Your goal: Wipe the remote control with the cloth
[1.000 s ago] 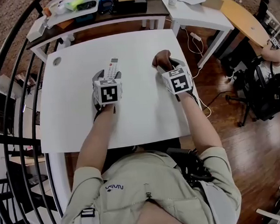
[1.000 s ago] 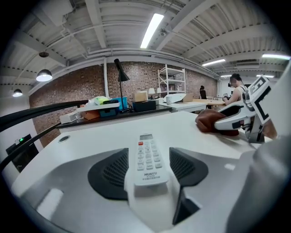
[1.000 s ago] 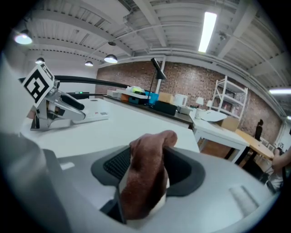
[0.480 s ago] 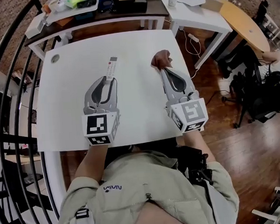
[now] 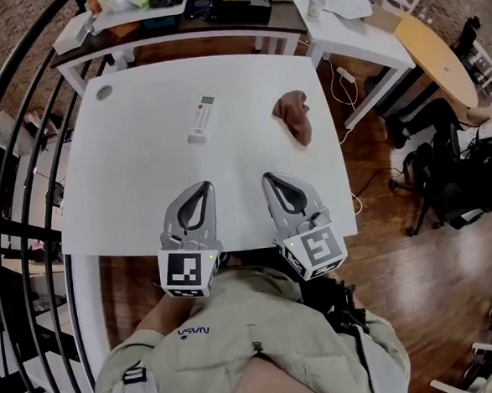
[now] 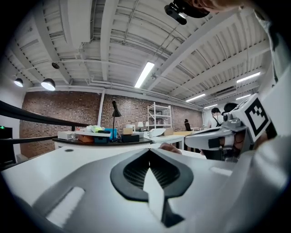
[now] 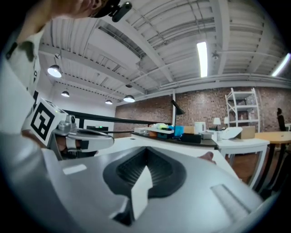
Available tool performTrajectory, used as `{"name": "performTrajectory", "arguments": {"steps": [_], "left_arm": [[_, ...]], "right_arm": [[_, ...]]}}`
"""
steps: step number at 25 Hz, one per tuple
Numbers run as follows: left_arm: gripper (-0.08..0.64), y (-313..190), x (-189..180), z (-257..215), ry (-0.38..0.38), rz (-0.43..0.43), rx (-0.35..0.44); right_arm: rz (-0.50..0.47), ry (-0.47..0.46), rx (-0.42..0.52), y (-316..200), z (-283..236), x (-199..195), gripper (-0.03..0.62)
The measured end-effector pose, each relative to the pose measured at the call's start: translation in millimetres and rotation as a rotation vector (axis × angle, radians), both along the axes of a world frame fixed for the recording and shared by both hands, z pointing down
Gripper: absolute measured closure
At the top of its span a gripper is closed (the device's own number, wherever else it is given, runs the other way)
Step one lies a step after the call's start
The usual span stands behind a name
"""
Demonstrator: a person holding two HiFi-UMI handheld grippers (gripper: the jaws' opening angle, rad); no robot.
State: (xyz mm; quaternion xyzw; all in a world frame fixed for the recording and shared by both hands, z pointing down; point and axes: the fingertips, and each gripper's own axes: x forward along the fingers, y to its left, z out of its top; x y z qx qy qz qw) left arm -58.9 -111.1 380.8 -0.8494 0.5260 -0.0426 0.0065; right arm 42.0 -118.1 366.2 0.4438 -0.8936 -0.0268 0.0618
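As placed now, slim white plastic remote control (image 5: 200, 119) flat on the white rectangular desk (image 5: 127, 183), toward its far middle. Crumpled reddish-brown cloth (image 5: 293, 116) well apart at its right, near the desk's edge. Fits equally a wipe yet to come or one finished and set down; cannot settle which. Grey left tongs (image 5: 202, 187) and grey right tongs (image 5: 272, 179) hover side by side over the near edge, far short of both things. Both just closed, tips together, gripping nothing, touching nothing.
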Motion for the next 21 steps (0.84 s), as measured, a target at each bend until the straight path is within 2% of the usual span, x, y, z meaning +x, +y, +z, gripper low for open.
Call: {"name": "performTrajectory", "arguments": {"steps": [4,12,17,21], "left_arm": [[0.557,2.5,-1.7,14.1,-0.006,-0.01,-0.028],[0.557,2.5,4.0,12.6,-0.023,0.011,-0.009],[0.557,5.2,7.4,6.1,0.025,0.003,-0.005],[0.557,7.5,7.6,16.4,-0.048,0.031,-0.004]], "right_arm": [[0.0,0.013,-0.007,1.5,4.3,2.2,0.589],[0.0,0.043,0.011,6.1,5.4,1.8,0.589],[-0.005,0.047,0.005,10.1,8.0,0.4,0.59],[-0.002,0.044,0.005,10.2,7.8,3.2,0.591]]}}
